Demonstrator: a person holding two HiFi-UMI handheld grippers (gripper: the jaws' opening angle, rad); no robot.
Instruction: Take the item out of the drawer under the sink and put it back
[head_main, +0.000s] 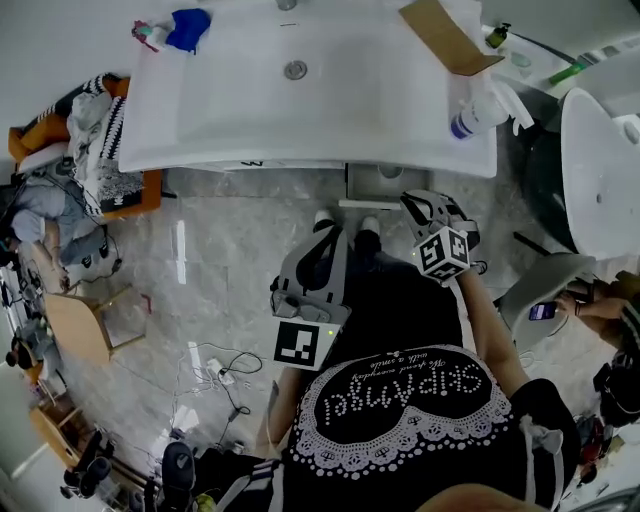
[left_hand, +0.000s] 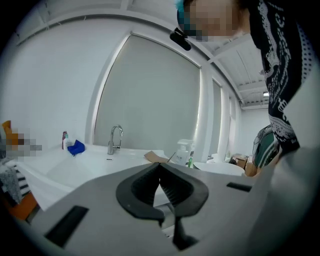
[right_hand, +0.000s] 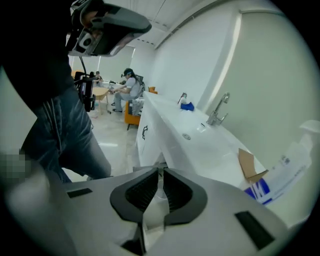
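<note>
Under the front edge of the white sink counter (head_main: 310, 150) a drawer (head_main: 385, 186) stands pulled out a little, with a pale round thing (head_main: 390, 172) in it. My right gripper (head_main: 412, 200) hangs just in front of that drawer, angled down, jaws shut with nothing between them. In the right gripper view (right_hand: 161, 171) its closed tips lie over the counter's white cabinet front (right_hand: 147, 145), which has a black handle (right_hand: 145, 132). My left gripper (head_main: 325, 240) is lower left, by my legs, also shut and empty. The left gripper view (left_hand: 160, 167) looks level across the basin toward the faucet (left_hand: 115, 139).
On the counter lie a blue cloth (head_main: 188, 28), a cardboard piece (head_main: 445, 35) and a spray bottle (head_main: 480, 112). A second white basin (head_main: 600, 150) stands at the right. An orange chair with clothes (head_main: 90, 140) is left of the counter. Cables (head_main: 215, 370) trail over the floor.
</note>
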